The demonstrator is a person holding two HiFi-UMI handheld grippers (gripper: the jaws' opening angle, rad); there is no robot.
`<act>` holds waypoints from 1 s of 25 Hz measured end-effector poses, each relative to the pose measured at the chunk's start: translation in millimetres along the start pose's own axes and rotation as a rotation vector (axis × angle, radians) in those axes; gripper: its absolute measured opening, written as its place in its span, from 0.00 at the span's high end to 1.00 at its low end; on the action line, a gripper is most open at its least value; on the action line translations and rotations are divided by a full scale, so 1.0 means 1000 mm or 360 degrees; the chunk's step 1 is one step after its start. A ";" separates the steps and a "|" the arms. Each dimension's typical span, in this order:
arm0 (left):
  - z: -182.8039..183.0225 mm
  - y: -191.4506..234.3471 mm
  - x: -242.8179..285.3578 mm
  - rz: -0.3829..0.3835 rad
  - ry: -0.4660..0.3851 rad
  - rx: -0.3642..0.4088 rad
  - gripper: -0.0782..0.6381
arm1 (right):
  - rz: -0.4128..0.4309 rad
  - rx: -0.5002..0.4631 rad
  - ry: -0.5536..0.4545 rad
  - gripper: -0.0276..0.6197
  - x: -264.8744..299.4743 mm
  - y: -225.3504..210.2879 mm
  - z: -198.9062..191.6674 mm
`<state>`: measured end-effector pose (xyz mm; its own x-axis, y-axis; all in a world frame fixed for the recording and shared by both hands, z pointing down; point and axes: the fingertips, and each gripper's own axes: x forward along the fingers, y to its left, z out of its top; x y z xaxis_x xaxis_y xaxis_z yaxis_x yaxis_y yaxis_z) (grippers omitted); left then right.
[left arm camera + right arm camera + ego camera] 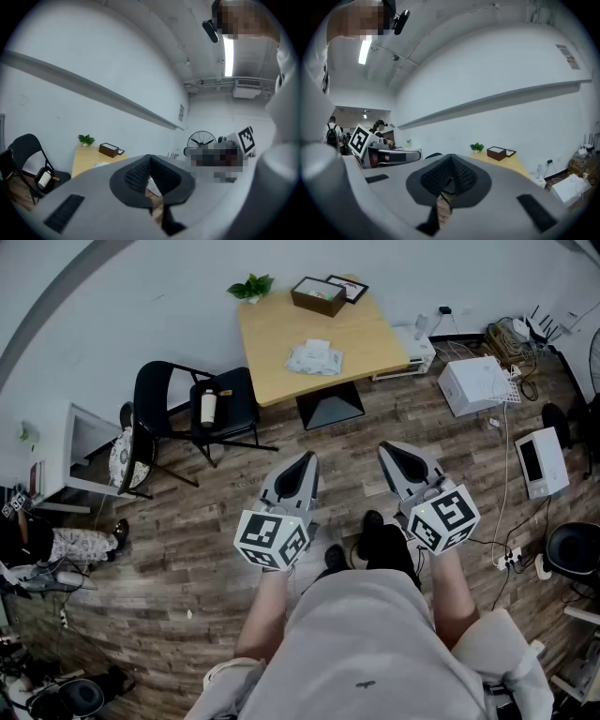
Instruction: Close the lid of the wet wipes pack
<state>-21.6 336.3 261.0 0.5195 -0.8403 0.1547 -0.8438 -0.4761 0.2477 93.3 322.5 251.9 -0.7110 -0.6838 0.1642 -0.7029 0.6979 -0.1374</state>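
Standing well back from the wooden table [274,341], the person holds the left gripper [302,467] and the right gripper [394,454] side by side over the floor, each with its jaws pressed together on nothing. The wet wipes pack [314,358] lies far off near the table's middle, its lid too small to read. Soft and light, it would likely skid or crumple if one tip pressed the lid while nothing steadied the pack.
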 end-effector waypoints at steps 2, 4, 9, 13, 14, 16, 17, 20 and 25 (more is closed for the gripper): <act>-0.003 -0.001 -0.008 -0.0009 0.0020 0.0023 0.88 | -0.0015 -0.0017 -0.0006 0.96 -0.001 0.009 0.002; -0.004 -0.002 -0.016 -0.0019 0.0027 0.0025 0.88 | -0.0026 -0.0025 -0.0010 0.96 -0.001 0.019 0.002; -0.003 -0.006 -0.031 -0.0045 0.0016 0.0088 0.88 | -0.0032 -0.0031 -0.0004 0.96 -0.007 0.038 -0.001; -0.007 -0.016 -0.041 -0.0087 0.0033 0.0130 0.88 | -0.0039 0.0013 -0.0009 0.96 -0.015 0.047 -0.006; -0.009 -0.017 -0.043 -0.0093 0.0039 0.0129 0.88 | -0.0035 0.0036 -0.0015 0.96 -0.017 0.049 -0.007; -0.014 -0.019 -0.047 -0.0104 0.0066 0.0135 0.88 | -0.0040 0.0061 -0.0021 0.96 -0.019 0.053 -0.010; -0.017 -0.021 -0.048 -0.0108 0.0086 0.0142 0.88 | -0.0048 0.0056 -0.0017 0.96 -0.021 0.055 -0.012; -0.028 -0.023 -0.049 -0.0108 0.0135 0.0138 0.88 | -0.0057 0.0045 0.0000 0.96 -0.024 0.057 -0.020; -0.035 -0.017 -0.043 -0.0064 0.0131 0.0087 0.88 | -0.0065 0.0045 -0.0001 0.96 -0.020 0.048 -0.028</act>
<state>-25.0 389.1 284.0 0.5604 -0.7973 0.2244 -0.8271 -0.5242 0.2029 74.6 376.1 269.4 -0.6816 -0.7118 0.1696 -0.7318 0.6630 -0.1580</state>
